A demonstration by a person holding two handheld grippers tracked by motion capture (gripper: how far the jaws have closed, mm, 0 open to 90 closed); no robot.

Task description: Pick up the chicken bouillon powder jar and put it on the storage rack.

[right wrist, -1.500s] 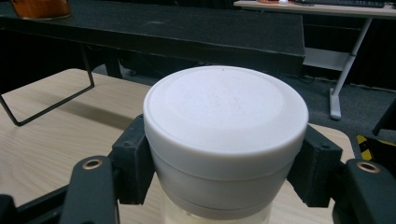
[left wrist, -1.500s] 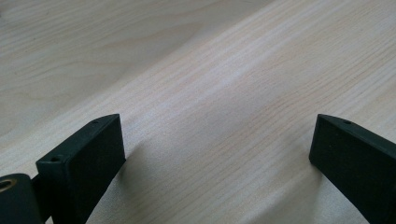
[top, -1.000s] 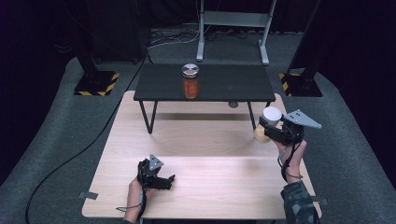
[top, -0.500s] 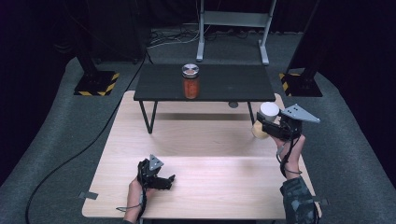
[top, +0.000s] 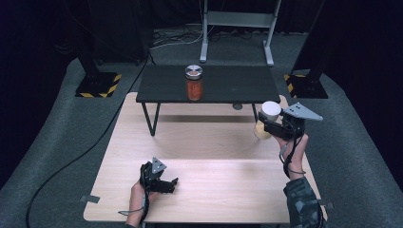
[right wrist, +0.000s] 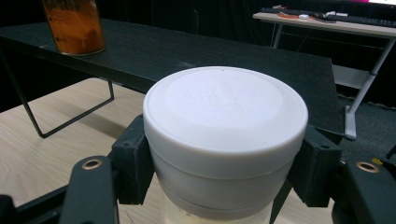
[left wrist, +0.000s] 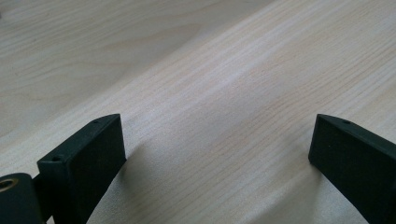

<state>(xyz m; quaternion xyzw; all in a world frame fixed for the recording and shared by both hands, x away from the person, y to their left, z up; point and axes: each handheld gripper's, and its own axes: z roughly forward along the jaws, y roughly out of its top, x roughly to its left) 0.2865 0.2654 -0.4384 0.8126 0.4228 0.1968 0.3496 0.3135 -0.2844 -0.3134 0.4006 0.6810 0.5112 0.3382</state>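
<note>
Right gripper (top: 267,124) is gripping a white-lidded jar (top: 267,118) just under its lid (right wrist: 225,108), both jaws pressing the sides. The jar is hanging upright in the air over the right edge of the wood table (top: 209,190), just in front of the shelf's (top: 223,84) right front corner. Its contents are looking pale yellow.

Left gripper (top: 164,184) is resting on the table near the front edge, jaws standing wide apart with bare wood between them.

Judgement: the jar is probably heading for the black shelf. To do this well: be keeping the jar upright and the grip level, lifting its base clear of the shelf's front edge before moving in, then lowering until the base is sitting flat before loosening.

Other things: an orange jar (top: 194,83) with a metal cap is standing at the shelf's middle, well apart from the likely landing spot. The shelf edge itself is the one obstacle; the wire legs (top: 150,118) are sitting lower and left. A cable (top: 71,161) is trailing across the floor on the left, clear of the work.
</note>
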